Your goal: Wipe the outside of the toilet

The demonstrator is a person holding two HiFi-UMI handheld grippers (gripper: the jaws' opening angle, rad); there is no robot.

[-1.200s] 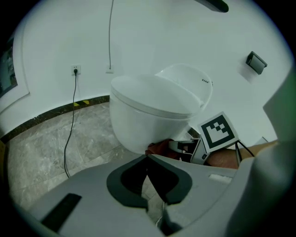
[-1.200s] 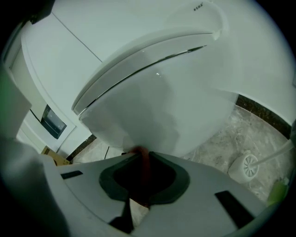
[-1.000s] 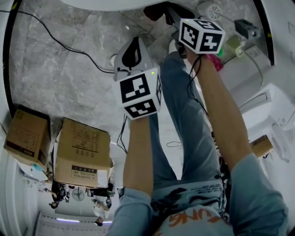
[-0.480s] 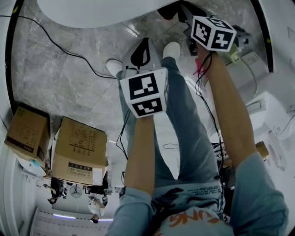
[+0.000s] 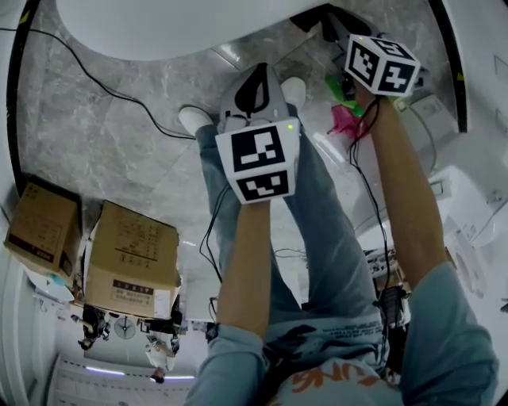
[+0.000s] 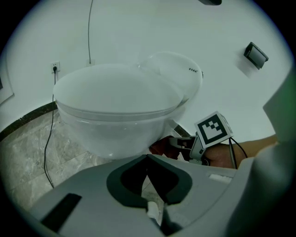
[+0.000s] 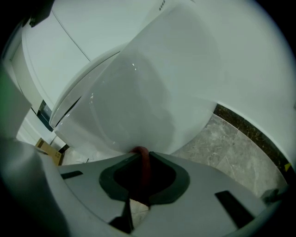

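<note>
We had brought both grippers closer to the toilet (image 5: 151, 24) than a second before. Our right gripper (image 7: 141, 152) clamped the red cloth (image 7: 144, 173) right by the toilet's outer side. Our left gripper (image 6: 148, 157) hung before it, jaws together and empty.

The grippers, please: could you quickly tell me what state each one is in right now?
Left gripper: shut, nothing between its jaws.
Right gripper: shut on a pink cloth.
</note>
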